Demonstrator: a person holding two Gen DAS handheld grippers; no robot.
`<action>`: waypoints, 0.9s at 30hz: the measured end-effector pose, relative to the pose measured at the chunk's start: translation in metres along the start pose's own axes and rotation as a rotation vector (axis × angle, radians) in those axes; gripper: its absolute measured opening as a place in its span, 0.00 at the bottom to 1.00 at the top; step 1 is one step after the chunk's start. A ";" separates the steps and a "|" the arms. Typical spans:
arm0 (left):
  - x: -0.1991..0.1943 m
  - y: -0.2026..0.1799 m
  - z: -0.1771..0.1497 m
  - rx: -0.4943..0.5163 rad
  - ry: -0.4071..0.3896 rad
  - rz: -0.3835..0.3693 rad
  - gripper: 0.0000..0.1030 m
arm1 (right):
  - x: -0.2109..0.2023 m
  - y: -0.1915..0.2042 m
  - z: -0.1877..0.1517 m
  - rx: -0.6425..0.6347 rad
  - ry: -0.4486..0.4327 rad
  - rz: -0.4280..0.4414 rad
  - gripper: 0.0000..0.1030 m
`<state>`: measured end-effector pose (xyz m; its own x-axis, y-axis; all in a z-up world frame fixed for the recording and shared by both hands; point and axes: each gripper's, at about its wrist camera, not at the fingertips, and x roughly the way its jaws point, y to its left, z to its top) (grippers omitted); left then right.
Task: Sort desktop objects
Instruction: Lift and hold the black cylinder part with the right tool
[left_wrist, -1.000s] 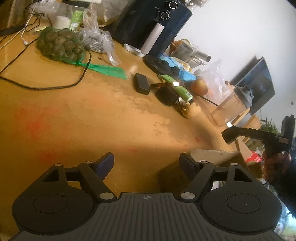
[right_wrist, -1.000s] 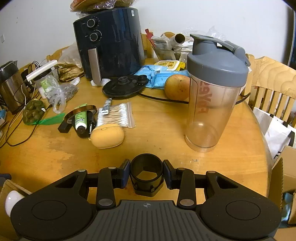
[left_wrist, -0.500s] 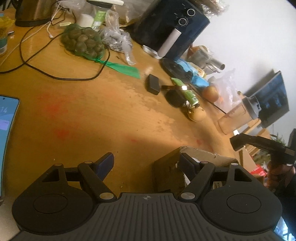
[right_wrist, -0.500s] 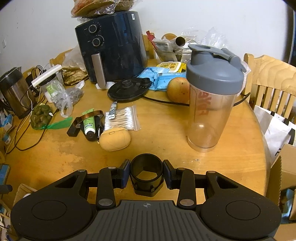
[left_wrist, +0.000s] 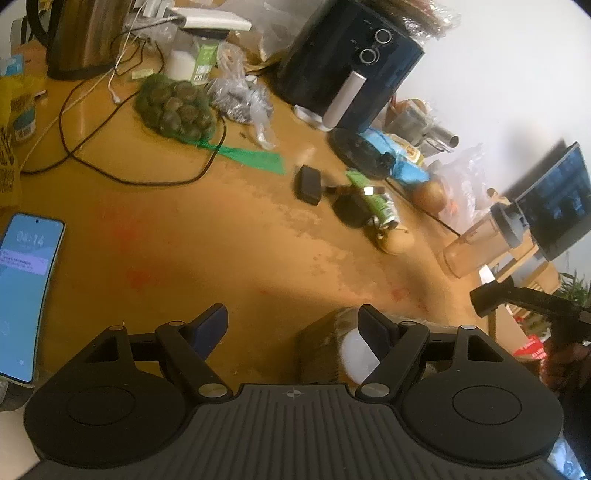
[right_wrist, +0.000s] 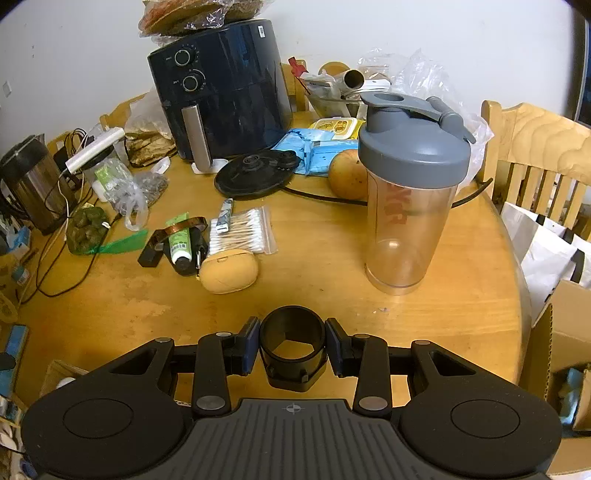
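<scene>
1 white object (left_wrist: 356, 354) half behind fingers (left_wrist: 373, 325)

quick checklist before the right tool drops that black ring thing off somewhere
1. Grip on the black ring: the right tool has a pad pressed on each side of it. Ok.
2. Ring clear of the table: it looks lifted, but the gap under it is not visible. Cannot tell.
3. Left tool free to help: jaws apart, nothing between them. Ok.
4. Shaker bottle out of the way: upright, beyond and to the right of the ring. Ok.
5. Drop-off spot: a cardboard box with a white object inside sits under the left tool; room for the ring is unclear. Cannot tell.
</scene>
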<state>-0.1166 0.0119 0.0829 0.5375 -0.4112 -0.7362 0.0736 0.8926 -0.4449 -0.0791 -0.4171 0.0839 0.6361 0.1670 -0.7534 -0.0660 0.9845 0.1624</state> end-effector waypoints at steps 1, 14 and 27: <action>-0.003 -0.004 0.002 0.004 -0.004 -0.001 0.75 | -0.002 0.000 0.001 0.002 0.001 0.003 0.39; -0.031 -0.066 0.041 0.099 -0.056 0.031 0.75 | -0.024 -0.002 0.032 0.005 -0.015 0.068 0.39; -0.024 -0.128 0.086 0.202 -0.088 0.114 0.75 | -0.051 -0.026 0.050 0.040 -0.050 0.151 0.39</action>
<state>-0.0668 -0.0767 0.2013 0.6227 -0.2963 -0.7241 0.1701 0.9546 -0.2443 -0.0710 -0.4542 0.1501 0.6589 0.3089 -0.6859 -0.1340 0.9454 0.2970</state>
